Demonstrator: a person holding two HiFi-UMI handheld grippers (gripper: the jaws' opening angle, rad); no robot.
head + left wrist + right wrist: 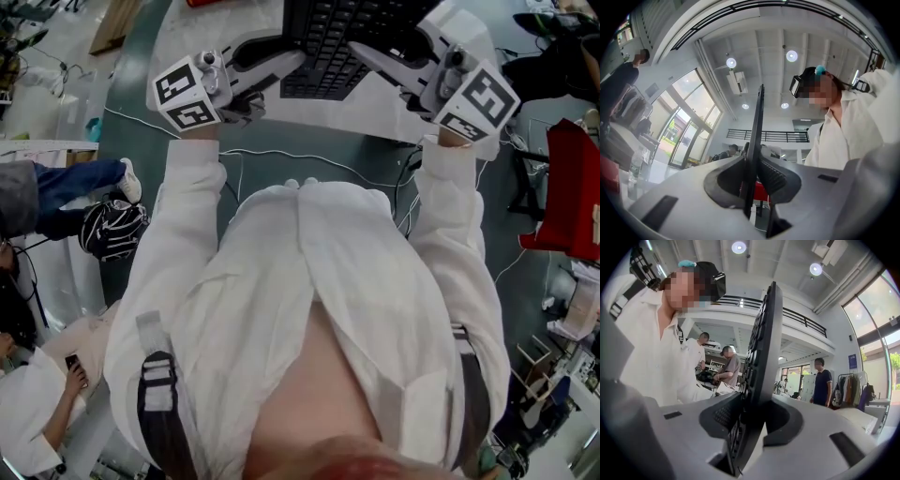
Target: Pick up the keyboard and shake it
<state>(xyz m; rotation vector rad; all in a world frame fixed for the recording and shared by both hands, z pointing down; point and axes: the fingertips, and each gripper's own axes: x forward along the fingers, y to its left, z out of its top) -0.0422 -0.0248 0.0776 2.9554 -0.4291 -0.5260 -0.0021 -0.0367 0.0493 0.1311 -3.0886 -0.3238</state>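
Note:
A black keyboard [337, 42] is held up off the table between both grippers, in front of the person's chest. My left gripper [286, 66] is shut on its left end. In the left gripper view the keyboard [757, 136] shows edge-on as a thin dark blade, with the ribbed pads [774, 176] pressed on both faces at my left gripper [752, 178]. My right gripper [367, 54] is shut on the right end. In the right gripper view the keyboard [761, 352] stands upright with its keys facing left, clamped in my right gripper [750, 420].
A white table [234, 23] lies below the keyboard. White cables [281, 155] trail over the green floor. A black bag [112, 230] and seated people [37, 412] are at the left, a red object [572, 187] at the right. Other people stand in the background [820, 380].

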